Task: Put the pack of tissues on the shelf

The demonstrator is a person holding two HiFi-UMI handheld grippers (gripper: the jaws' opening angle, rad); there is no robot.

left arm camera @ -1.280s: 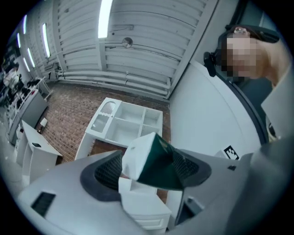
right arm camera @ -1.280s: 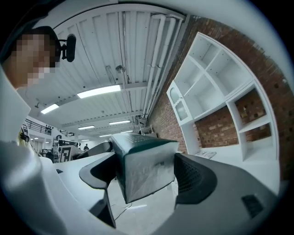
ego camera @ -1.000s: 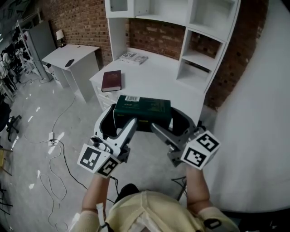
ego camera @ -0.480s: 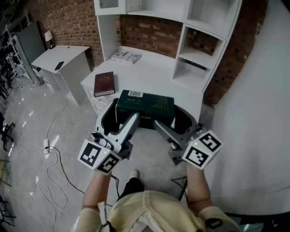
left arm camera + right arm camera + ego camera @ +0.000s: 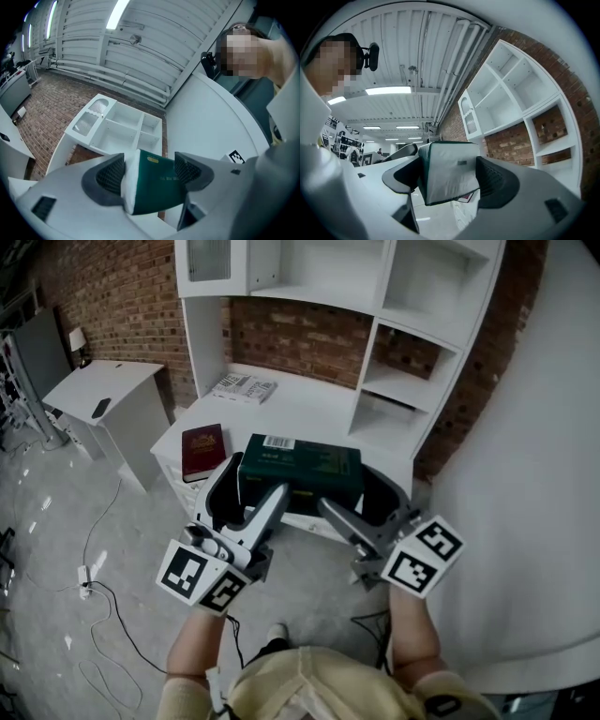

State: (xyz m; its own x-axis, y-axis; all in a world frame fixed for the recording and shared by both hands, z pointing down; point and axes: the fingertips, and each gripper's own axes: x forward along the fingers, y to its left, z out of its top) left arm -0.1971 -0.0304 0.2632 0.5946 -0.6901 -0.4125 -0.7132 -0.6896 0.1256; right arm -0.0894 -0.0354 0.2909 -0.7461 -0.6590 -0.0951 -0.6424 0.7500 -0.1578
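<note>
The pack of tissues (image 5: 300,472) is a dark green block with a barcode label on top, held level in the air in front of the white desk (image 5: 309,413). My left gripper (image 5: 242,498) is shut on its left end and my right gripper (image 5: 364,502) on its right end. In the left gripper view the pack (image 5: 157,187) sits clamped between the ribbed pads (image 5: 108,176) of the gripper (image 5: 149,171). The right gripper view shows its pale end face (image 5: 450,176) pressed between the jaws of that gripper (image 5: 451,178). The white shelf unit (image 5: 412,296) rises above the desk, beyond the pack.
A dark red book (image 5: 202,440) lies at the desk's left front, and printed booklets (image 5: 242,386) lie farther back. A small white table (image 5: 94,390) stands at the left. Cables (image 5: 94,577) trail over the floor. A brick wall (image 5: 122,296) backs the furniture.
The person has walked toward the desk, so the desk and shelf unit sit nearer and more central. Both grippers keep the same hold on the pack.
</note>
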